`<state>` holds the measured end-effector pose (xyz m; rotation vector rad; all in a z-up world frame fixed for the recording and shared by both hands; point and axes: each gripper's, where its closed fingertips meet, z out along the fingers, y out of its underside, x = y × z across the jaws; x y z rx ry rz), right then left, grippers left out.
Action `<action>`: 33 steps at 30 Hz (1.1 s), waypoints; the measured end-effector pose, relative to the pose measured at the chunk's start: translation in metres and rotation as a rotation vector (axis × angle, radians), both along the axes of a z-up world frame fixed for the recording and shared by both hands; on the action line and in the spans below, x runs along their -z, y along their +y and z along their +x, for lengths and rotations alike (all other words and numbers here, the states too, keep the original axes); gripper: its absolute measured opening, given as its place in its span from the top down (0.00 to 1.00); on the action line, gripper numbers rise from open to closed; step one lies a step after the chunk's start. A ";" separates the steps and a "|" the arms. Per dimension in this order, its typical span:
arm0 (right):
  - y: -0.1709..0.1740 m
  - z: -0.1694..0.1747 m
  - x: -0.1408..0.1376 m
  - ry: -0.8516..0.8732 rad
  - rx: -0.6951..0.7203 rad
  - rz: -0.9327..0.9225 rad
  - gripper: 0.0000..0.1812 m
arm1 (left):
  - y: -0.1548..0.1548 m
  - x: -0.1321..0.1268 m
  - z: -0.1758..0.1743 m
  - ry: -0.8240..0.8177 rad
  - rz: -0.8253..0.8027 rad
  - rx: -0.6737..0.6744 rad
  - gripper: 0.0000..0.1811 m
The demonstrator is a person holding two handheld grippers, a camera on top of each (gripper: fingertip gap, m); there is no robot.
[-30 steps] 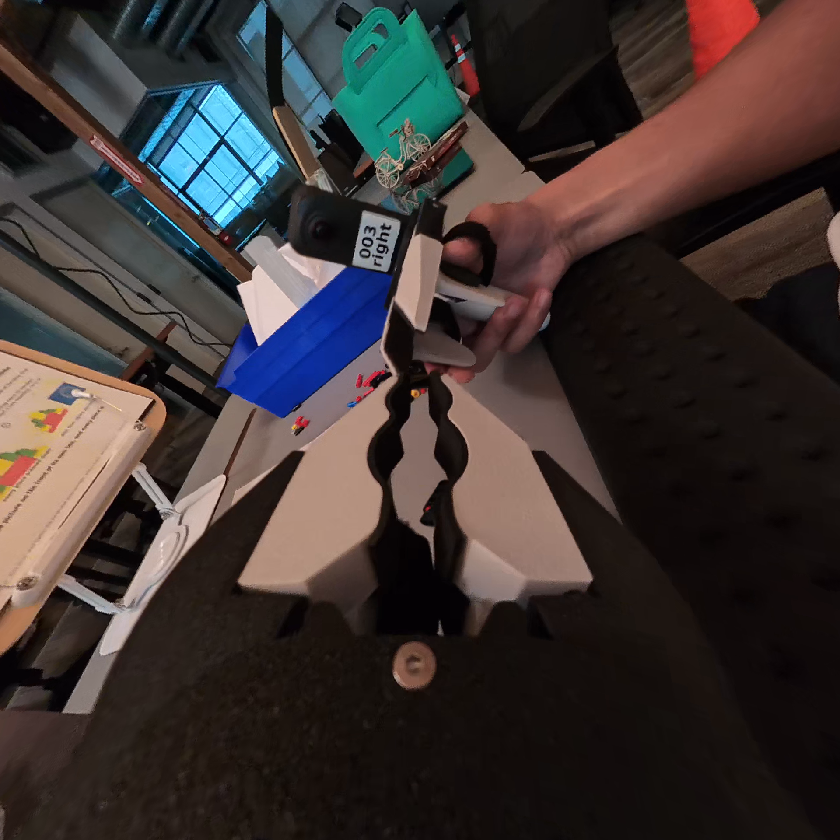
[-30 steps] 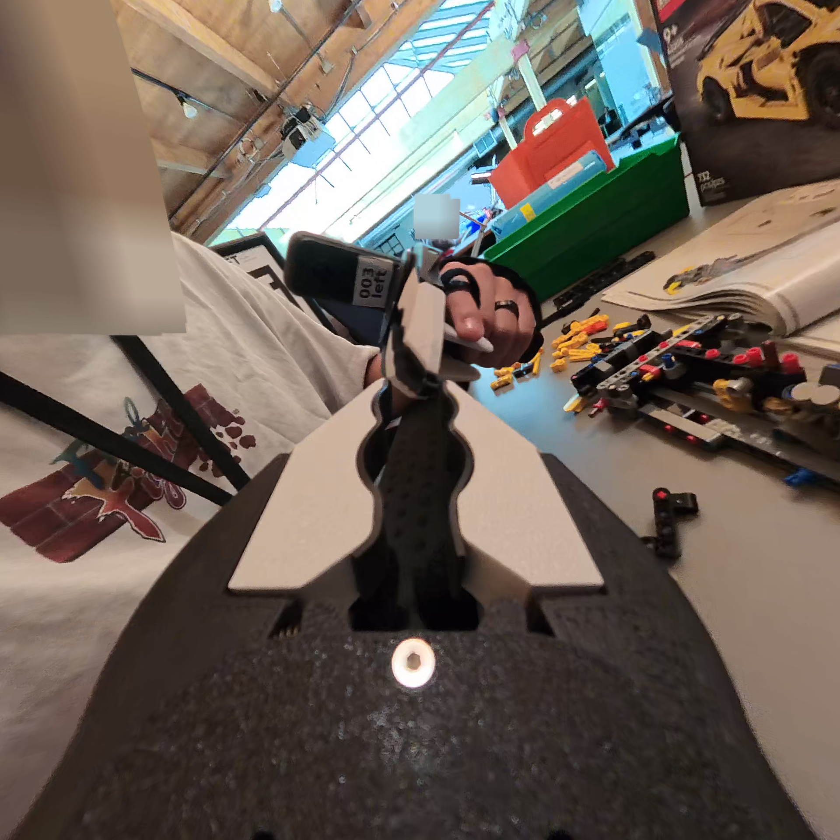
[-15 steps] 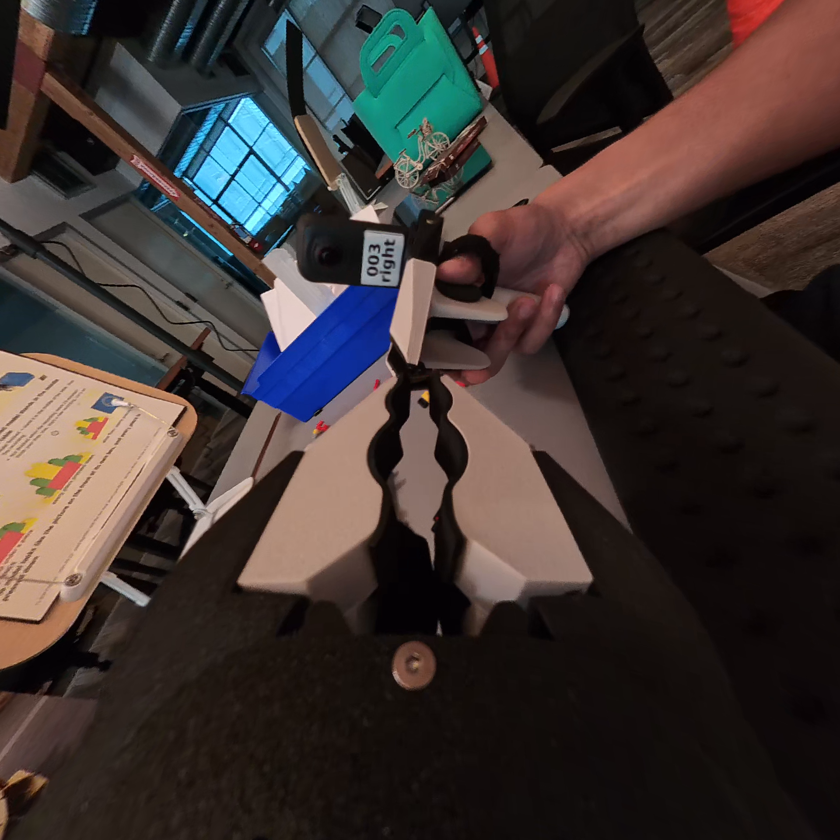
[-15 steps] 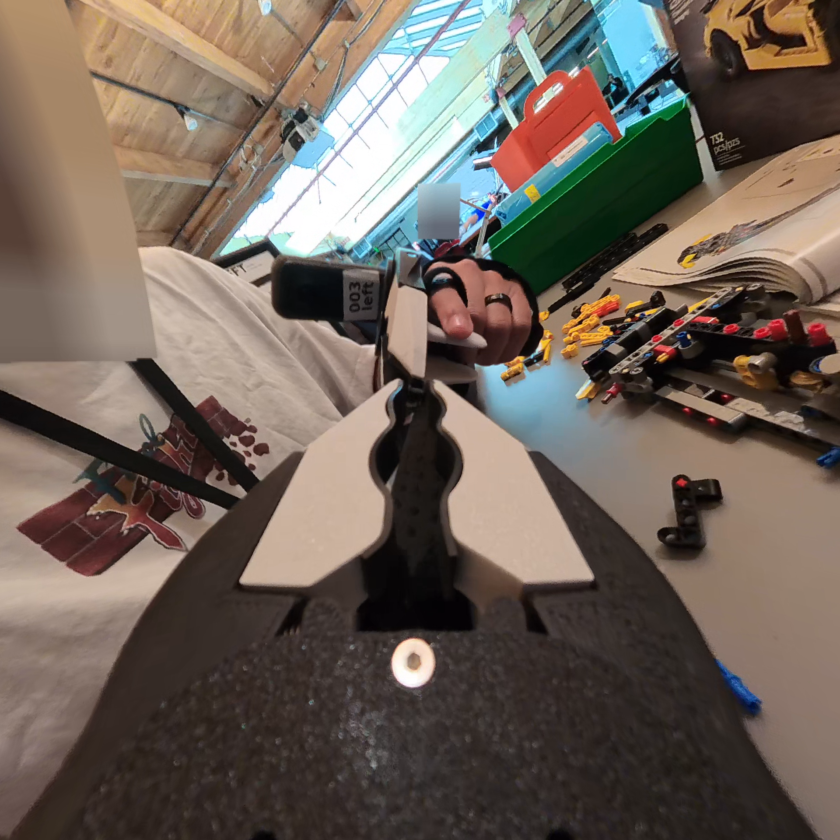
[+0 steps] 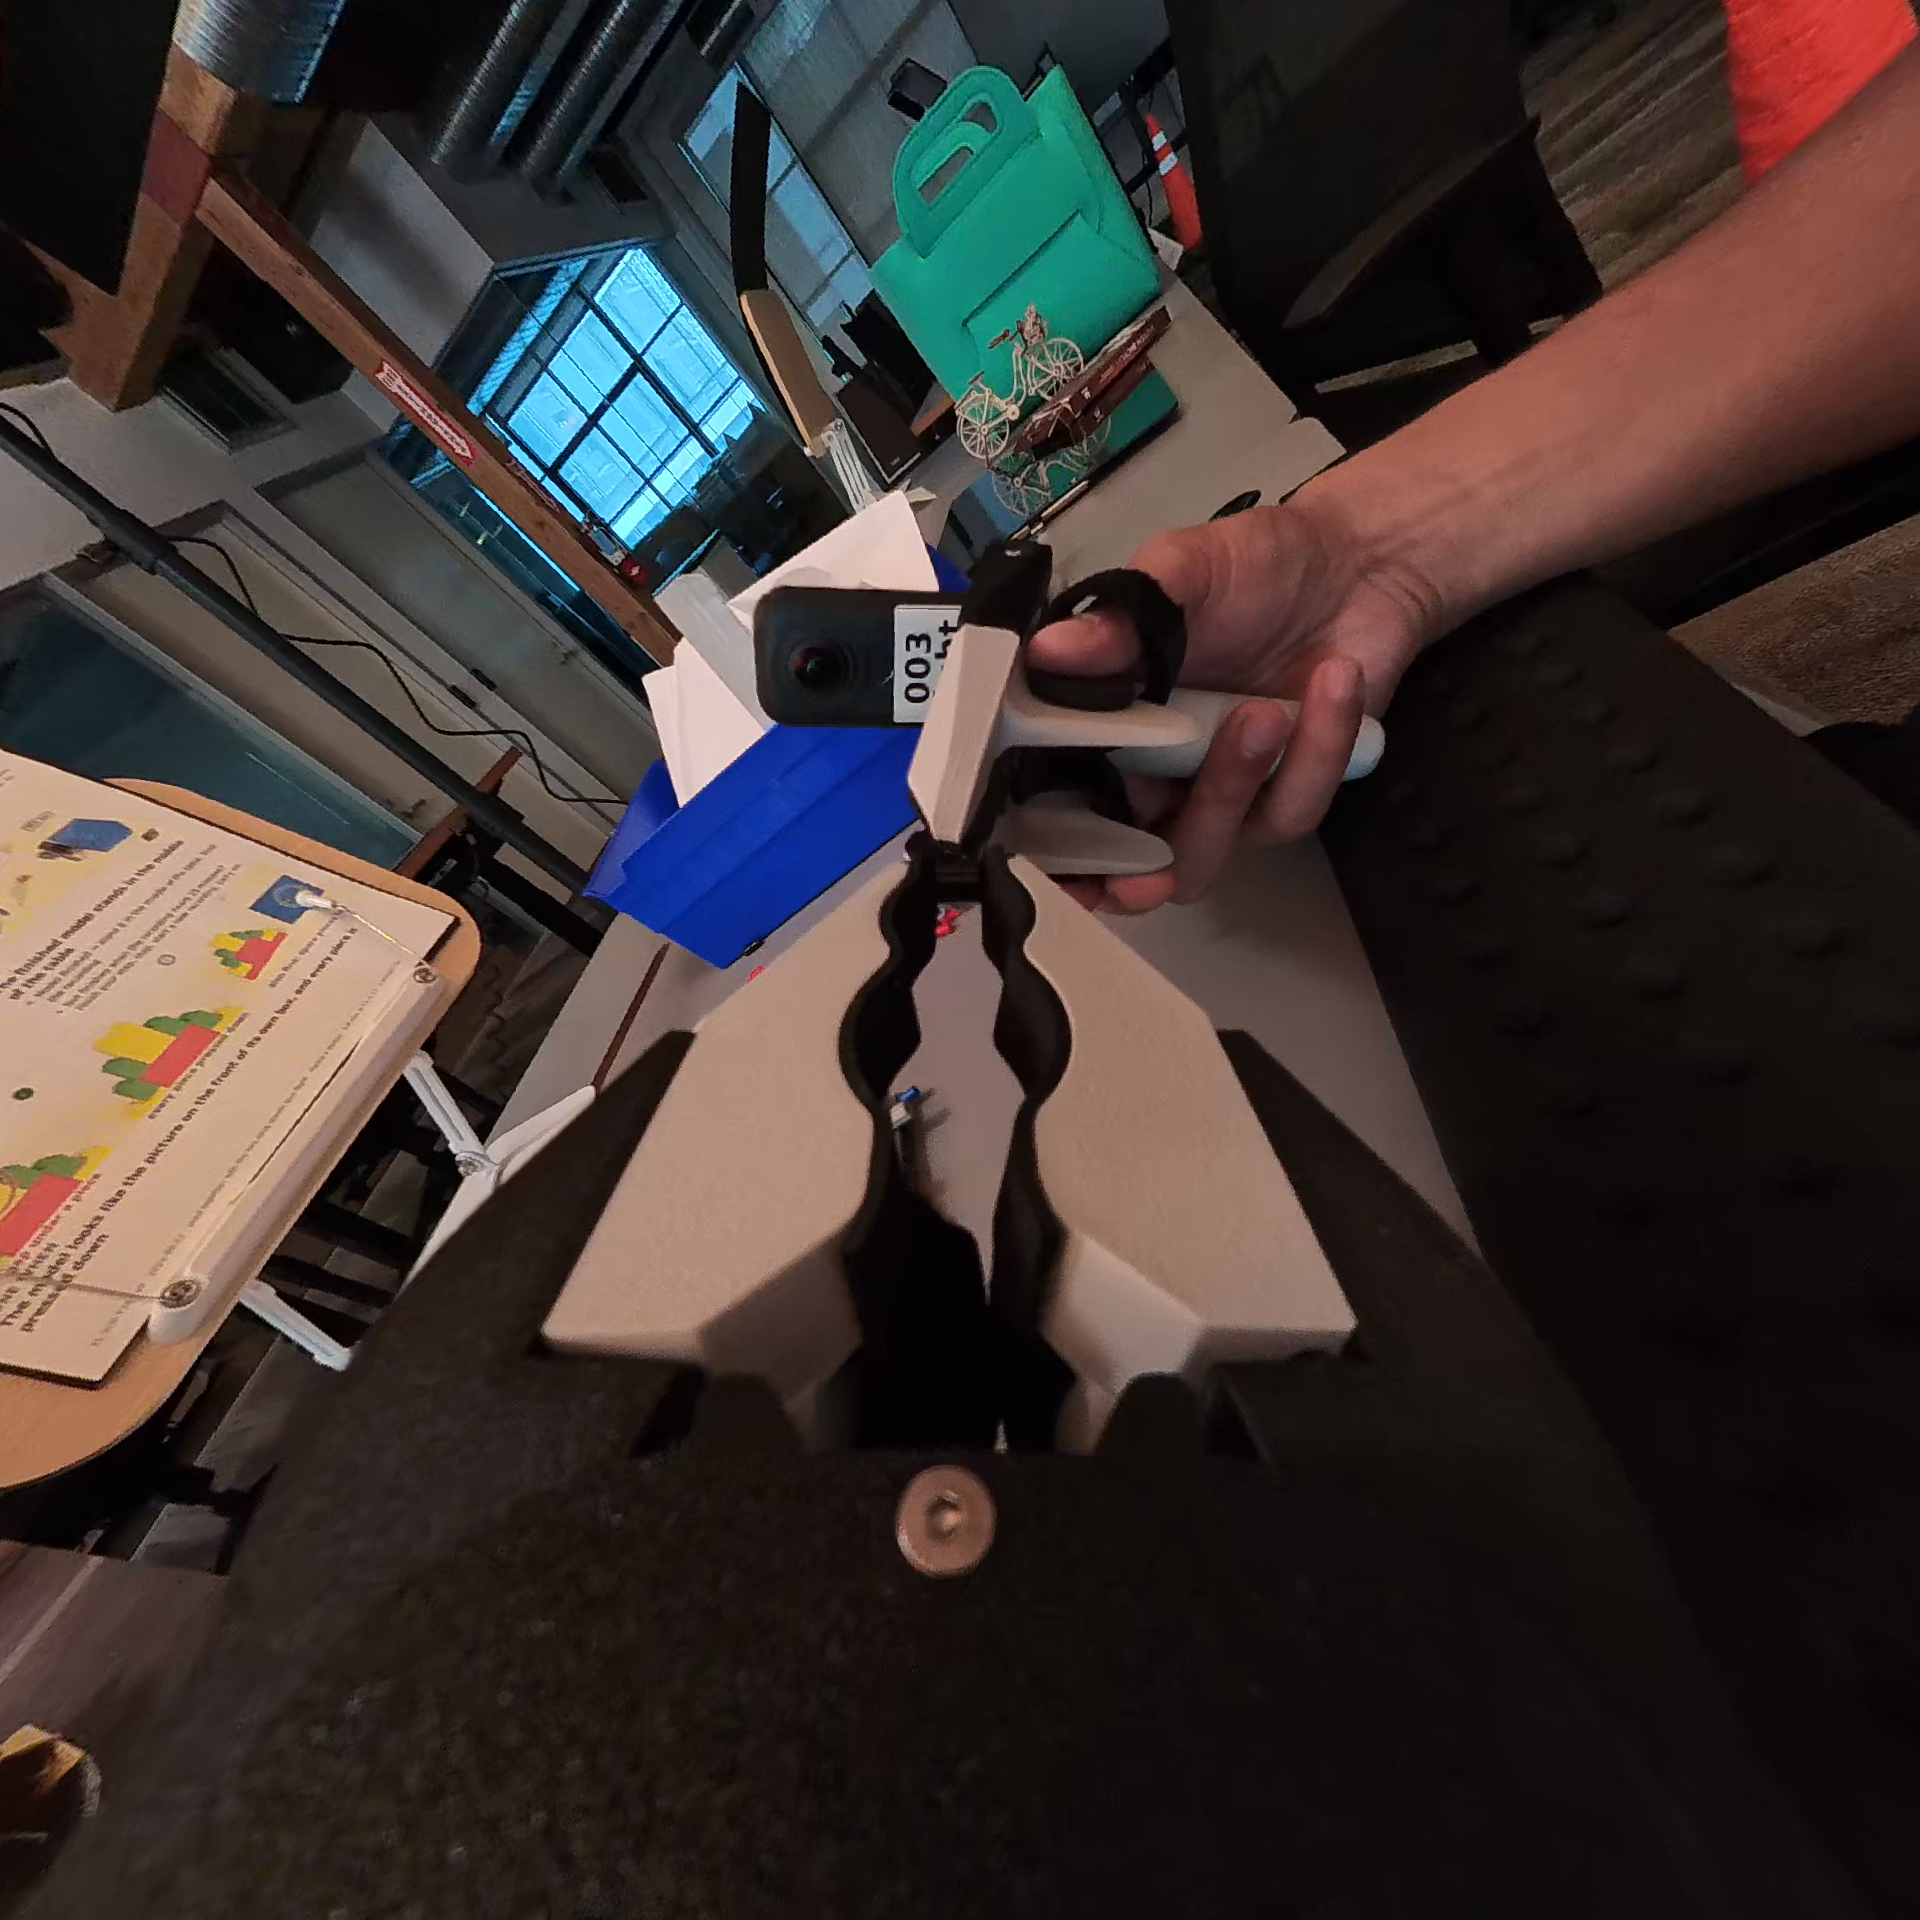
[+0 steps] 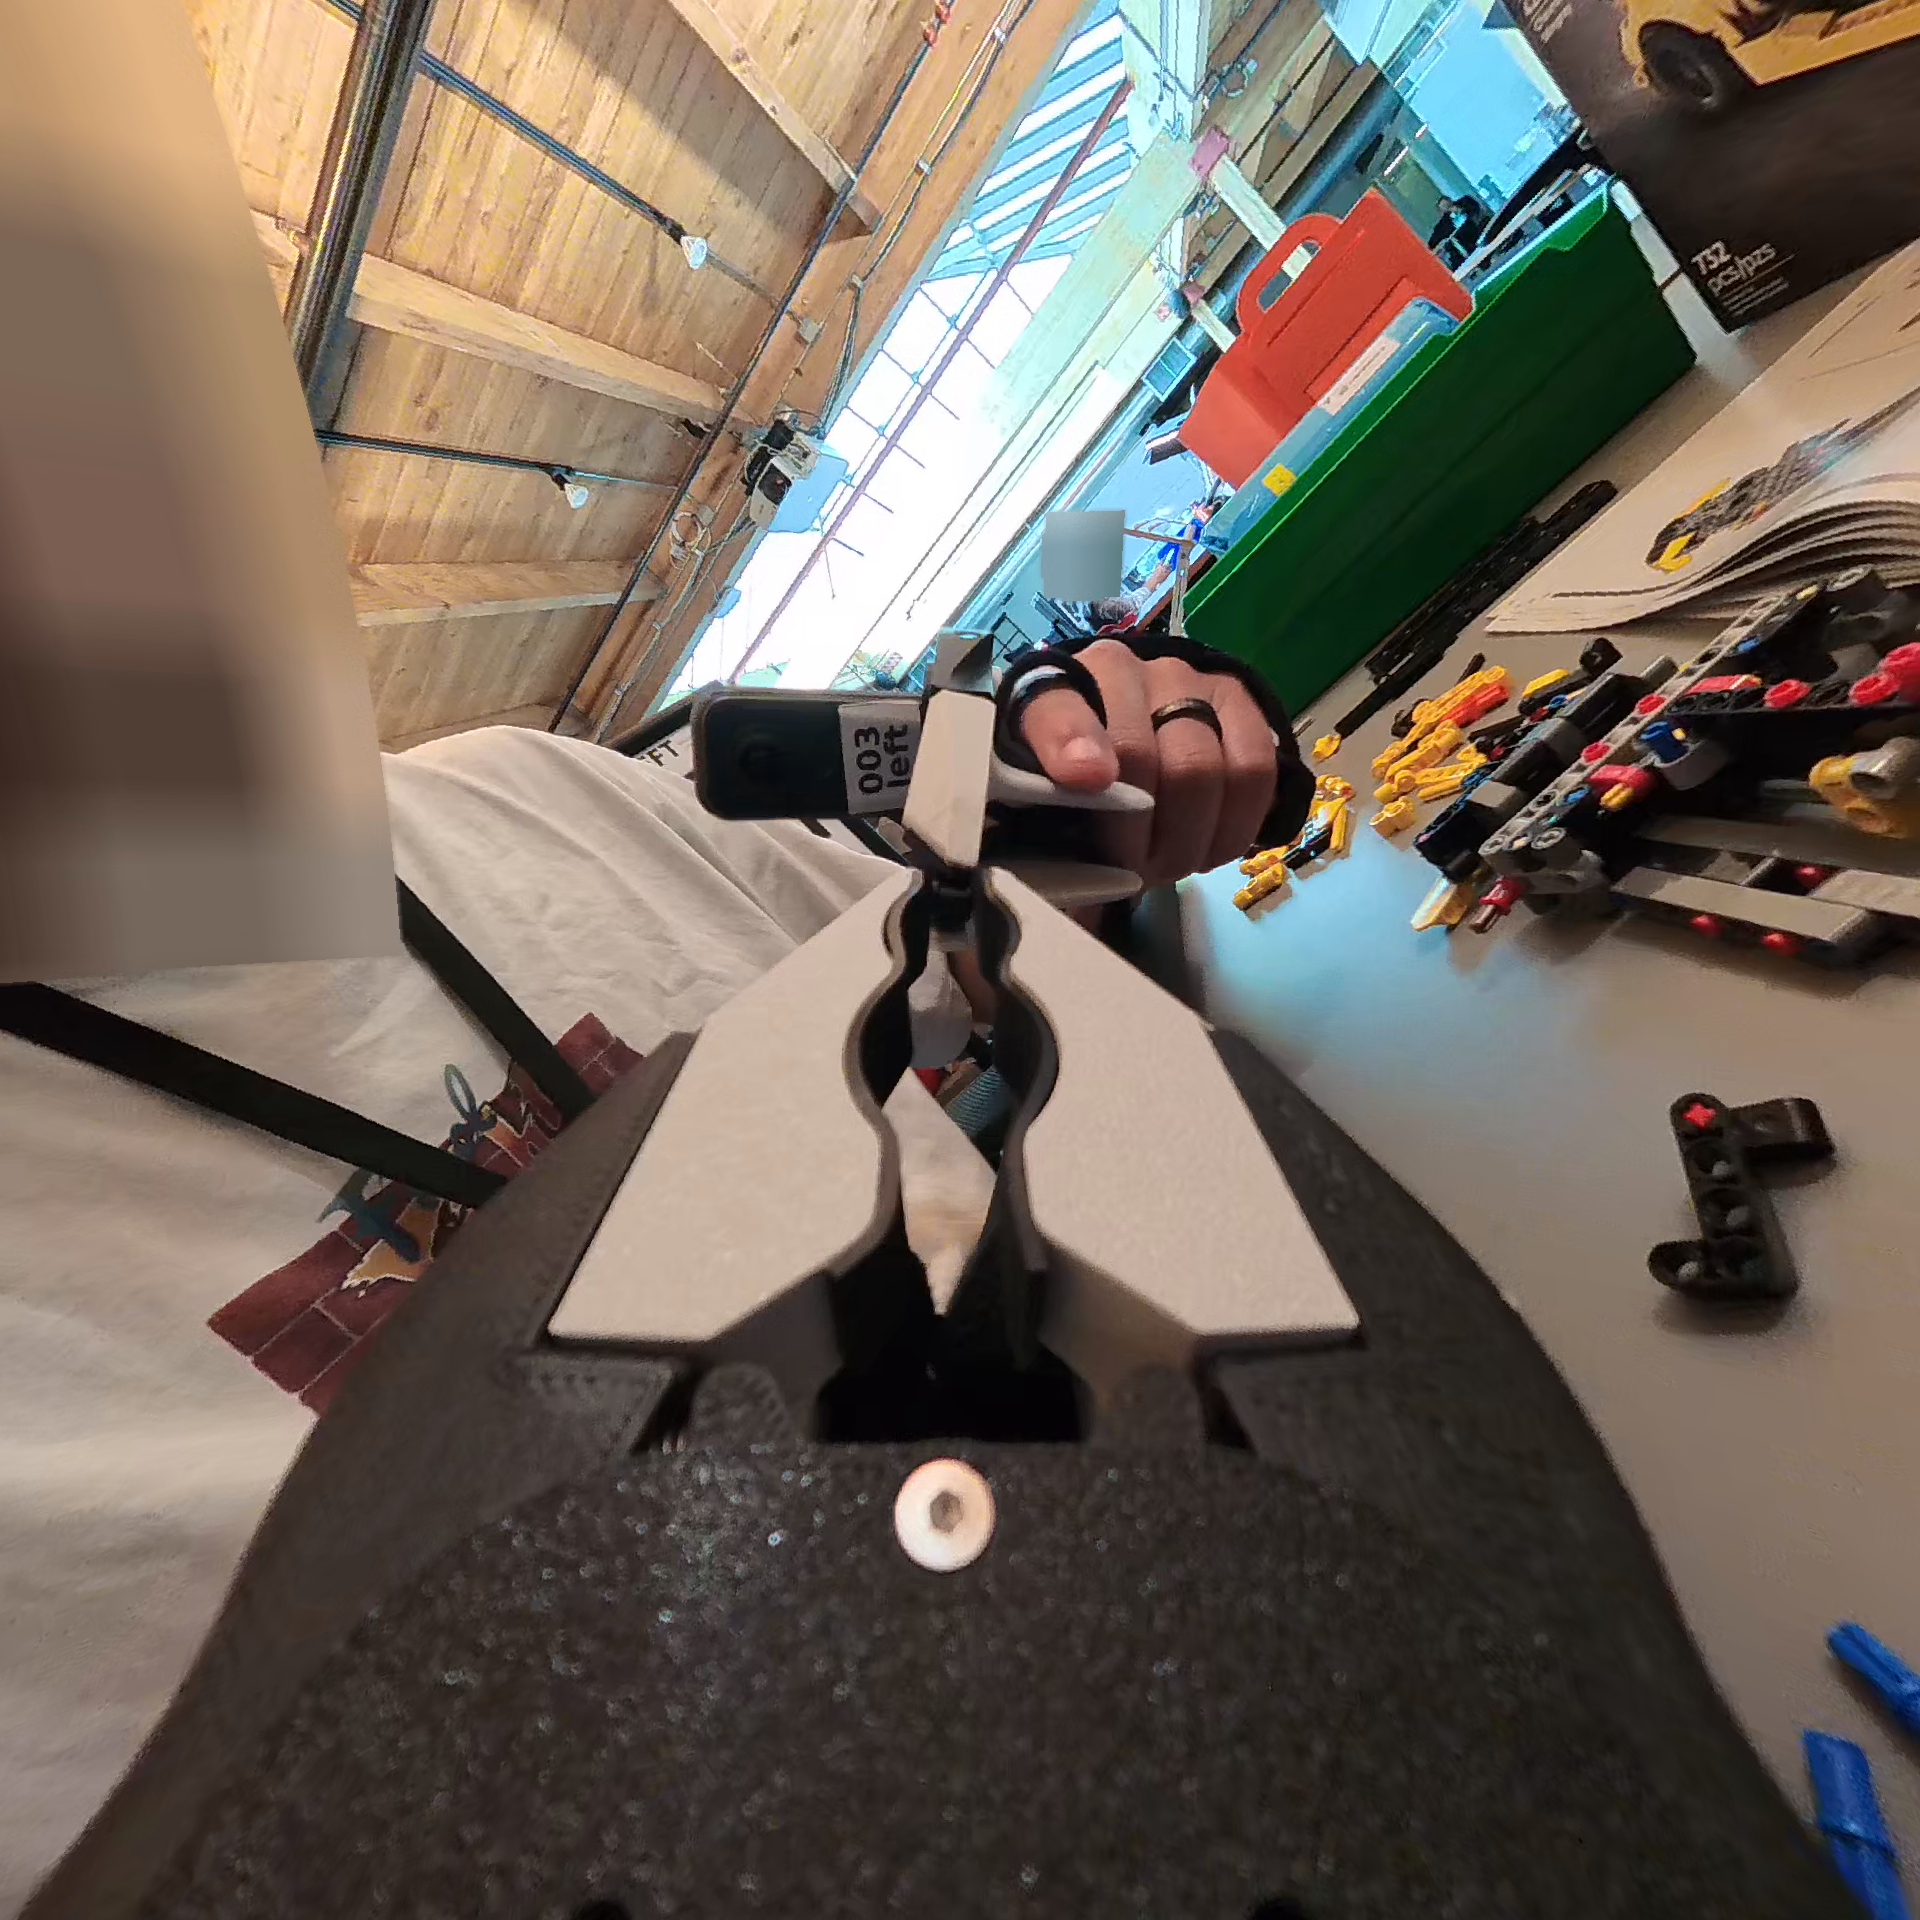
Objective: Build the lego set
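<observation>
Grippers, two hand-held (image 5: 954, 883) (image 6: 951, 894), tips meeting; two blue pins (image 6: 1865, 1745).

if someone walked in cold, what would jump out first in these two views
Most striking is how the two tools meet tip to tip: the left hand-held gripper and the right hand-held gripper both pinch a small dark piece between them. Next, the half-built black lego chassis with red and yellow parts lies on the table at right, and the blue bin of white sheets stands behind.
</observation>
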<state>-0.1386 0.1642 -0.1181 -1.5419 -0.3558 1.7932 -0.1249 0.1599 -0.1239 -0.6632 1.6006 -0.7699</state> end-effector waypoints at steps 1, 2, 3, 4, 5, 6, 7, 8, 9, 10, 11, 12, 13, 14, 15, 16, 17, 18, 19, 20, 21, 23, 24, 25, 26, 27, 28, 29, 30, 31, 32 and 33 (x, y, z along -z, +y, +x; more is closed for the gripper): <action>0.000 0.000 0.000 0.002 0.000 0.001 0.96 | 0.000 0.000 0.000 0.002 -0.001 -0.001 0.96; 0.000 0.000 0.000 0.003 -0.002 0.004 0.96 | 0.000 -0.001 0.000 0.003 -0.001 -0.004 0.96; -0.001 0.000 0.000 -0.004 -0.005 0.006 0.95 | 0.001 -0.002 0.000 -0.002 0.002 -0.009 0.96; 0.000 -0.001 0.002 -0.015 -0.001 0.009 0.93 | 0.001 -0.003 0.000 -0.010 0.007 -0.013 0.96; -0.001 -0.001 0.001 -0.014 -0.004 0.015 0.94 | 0.001 -0.003 0.000 -0.009 0.008 -0.013 0.96; -0.003 -0.002 0.001 -0.015 -0.013 0.020 0.95 | 0.001 -0.002 0.000 -0.001 0.007 -0.013 0.96; -0.003 -0.002 0.000 -0.020 -0.012 0.030 0.96 | 0.000 -0.002 0.000 -0.003 0.007 -0.012 0.96; -0.004 -0.003 -0.001 -0.024 -0.013 0.041 0.96 | -0.001 -0.003 0.000 -0.010 0.009 -0.009 0.96; -0.006 -0.003 -0.001 -0.024 -0.018 0.047 0.96 | -0.002 -0.004 0.000 -0.014 0.008 -0.004 0.96; -0.008 -0.003 -0.002 -0.013 -0.034 0.042 0.97 | -0.004 -0.004 -0.001 -0.017 0.003 0.008 0.96; -0.010 -0.004 -0.003 0.004 -0.059 0.029 0.97 | -0.006 -0.005 -0.002 -0.021 -0.005 0.021 0.96; -0.011 -0.005 -0.004 0.021 -0.080 0.014 0.97 | -0.008 -0.006 -0.002 -0.023 -0.010 0.029 0.96; -0.012 -0.006 -0.004 0.030 -0.097 0.001 0.97 | -0.008 -0.005 -0.002 -0.023 -0.012 0.030 0.96; -0.013 -0.006 -0.003 0.028 -0.105 -0.004 0.97 | -0.009 -0.004 -0.002 -0.019 -0.010 0.031 0.96; -0.014 -0.007 -0.003 0.024 -0.116 -0.003 0.96 | -0.011 -0.004 -0.001 -0.019 -0.011 0.036 0.96; -0.016 -0.008 -0.003 0.028 -0.132 -0.005 0.96 | -0.012 -0.004 -0.002 -0.022 -0.016 0.044 0.96; -0.017 -0.008 -0.004 0.035 -0.141 -0.007 0.96 | -0.013 -0.005 -0.002 -0.020 -0.024 0.050 0.96; -0.017 -0.008 -0.004 0.039 -0.145 -0.012 0.96 | -0.014 -0.004 -0.002 -0.014 -0.032 0.053 0.96; -0.017 -0.007 -0.004 0.044 -0.143 -0.015 0.96 | -0.013 -0.004 -0.002 -0.009 -0.032 0.053 0.96; -0.016 -0.007 -0.003 0.040 -0.136 -0.010 0.96 | -0.013 -0.003 -0.002 -0.005 -0.030 0.053 0.96; -0.013 -0.005 -0.003 0.027 -0.117 -0.003 0.93 | -0.014 -0.003 -0.002 -0.003 -0.042 0.064 0.96; -0.004 0.012 -0.007 0.022 -0.030 0.032 0.90 | -0.014 -0.006 -0.003 0.004 -0.098 0.069 0.96; 0.000 0.025 -0.011 0.021 0.030 0.057 0.90 | -0.012 -0.005 -0.003 0.019 -0.122 0.067 0.96; 0.004 0.038 -0.011 -0.020 0.104 0.093 0.90 | -0.010 -0.004 -0.003 0.030 -0.140 0.062 0.96; 0.009 0.050 -0.005 -0.122 0.190 0.125 0.90 | -0.007 -0.004 -0.003 0.034 -0.156 0.051 0.96; 0.014 0.061 0.005 -0.261 0.269 0.157 0.90 | -0.003 -0.003 -0.002 0.046 -0.176 0.035 0.96; 0.016 0.071 0.014 -0.406 0.330 0.189 0.89 | 0.002 0.000 -0.001 0.067 -0.200 0.017 0.96; 0.015 0.080 0.025 -0.551 0.366 0.215 0.89 | 0.007 0.005 0.001 0.095 -0.224 -0.002 0.96; 0.011 0.087 0.036 -0.694 0.378 0.229 0.89 | 0.013 0.011 0.002 0.132 -0.244 -0.026 0.96; 0.006 0.094 0.051 -0.836 0.367 0.233 0.89 | 0.019 0.020 0.004 0.173 -0.259 -0.054 0.96; 0.000 0.097 0.065 -0.958 0.339 0.233 0.90 | 0.024 0.029 0.005 0.216 -0.271 -0.080 0.96; -0.005 0.099 0.079 -1.059 0.309 0.234 0.90 | 0.029 0.037 0.006 0.258 -0.286 -0.105 0.96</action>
